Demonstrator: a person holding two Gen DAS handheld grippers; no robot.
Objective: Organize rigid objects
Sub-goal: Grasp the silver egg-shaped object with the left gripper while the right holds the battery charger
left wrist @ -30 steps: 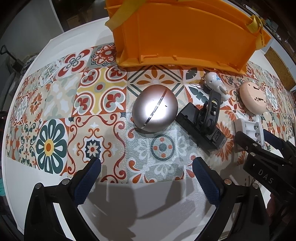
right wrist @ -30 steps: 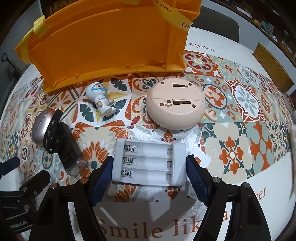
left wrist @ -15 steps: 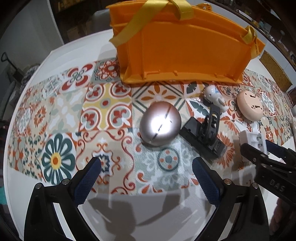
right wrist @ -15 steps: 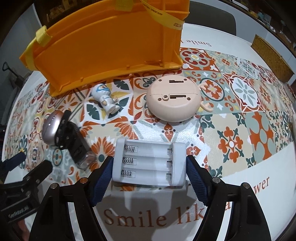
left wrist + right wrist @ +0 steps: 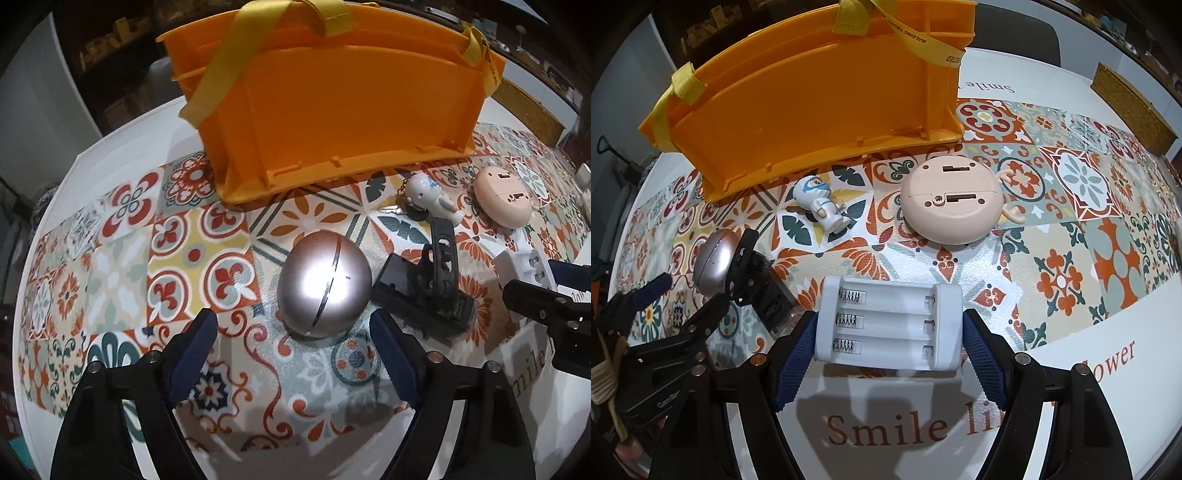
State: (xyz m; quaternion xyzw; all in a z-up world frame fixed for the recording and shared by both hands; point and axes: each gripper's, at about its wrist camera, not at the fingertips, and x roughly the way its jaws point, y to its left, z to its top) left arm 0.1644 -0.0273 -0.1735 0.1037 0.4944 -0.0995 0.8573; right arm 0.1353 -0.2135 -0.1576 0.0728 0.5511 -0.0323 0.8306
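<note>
My right gripper is shut on a white battery holder and holds it above the table; the holder also shows in the left wrist view. My left gripper is open and empty, just short of a silver egg-shaped case. A black clip device lies right of the case. A small white figurine keychain and a round peach device lie in front of the orange basket.
The objects lie on a patterned tile mat on a white table with red lettering. The orange basket with yellow straps stands at the far side. A cork block sits at the far right.
The right gripper has lifted the battery holder off the mat. The left gripper has risen and drawn back, then shifted left, so the silver case sits between its fingers' line.
</note>
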